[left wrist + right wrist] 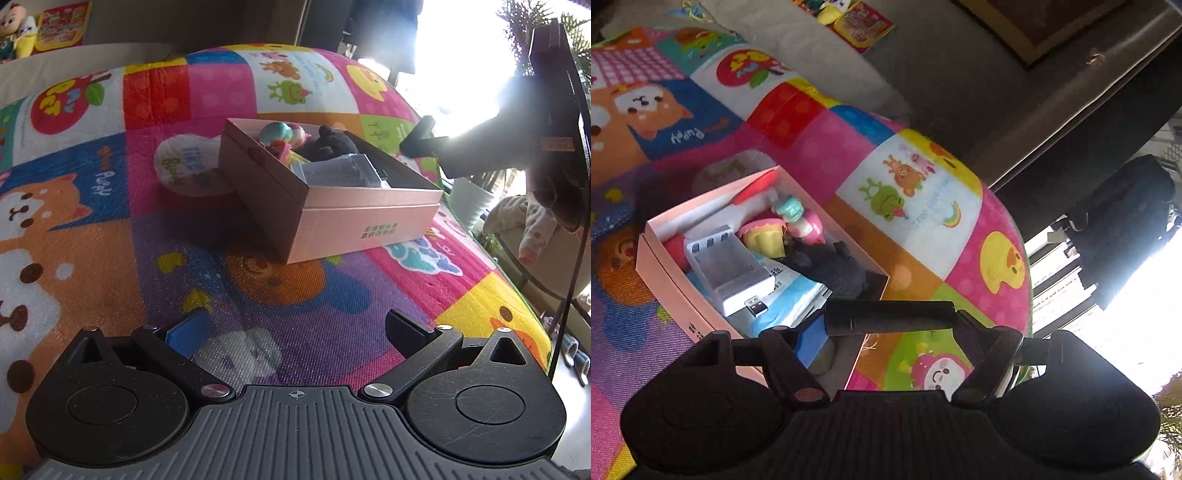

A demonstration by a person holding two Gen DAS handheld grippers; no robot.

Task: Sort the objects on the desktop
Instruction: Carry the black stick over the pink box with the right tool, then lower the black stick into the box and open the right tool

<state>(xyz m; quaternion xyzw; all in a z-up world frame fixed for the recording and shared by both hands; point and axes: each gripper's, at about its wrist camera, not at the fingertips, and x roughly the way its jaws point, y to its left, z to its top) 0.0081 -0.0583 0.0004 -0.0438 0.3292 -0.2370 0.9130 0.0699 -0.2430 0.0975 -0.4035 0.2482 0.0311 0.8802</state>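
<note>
A pink cardboard box point(369, 225) stands open on the cartoon mat. Inside lie a black plush point(328, 146), a teal-and-pink doll point(277, 133) and a silver case point(340, 171). My left gripper point(295, 328) hovers open and empty over the mat in front of the box. In the right wrist view, my right gripper point(894, 326) is shut on a black cylinder point(890, 316), held crosswise between the pads above the near end of the box point(665, 273). A USB dongle point(756, 306) rests beside the silver case point(727, 269). The right gripper point(436, 147) shows dark against glare, over the box's far right corner.
A white printed pouch point(184, 166) lies on the mat point(110, 258) behind the box's left side. The mat's edge curves away on the right, with potted plants point(472, 199) and a bright window beyond. A black cable point(574, 258) hangs at the right. Soft toys point(18, 33) sit far back left.
</note>
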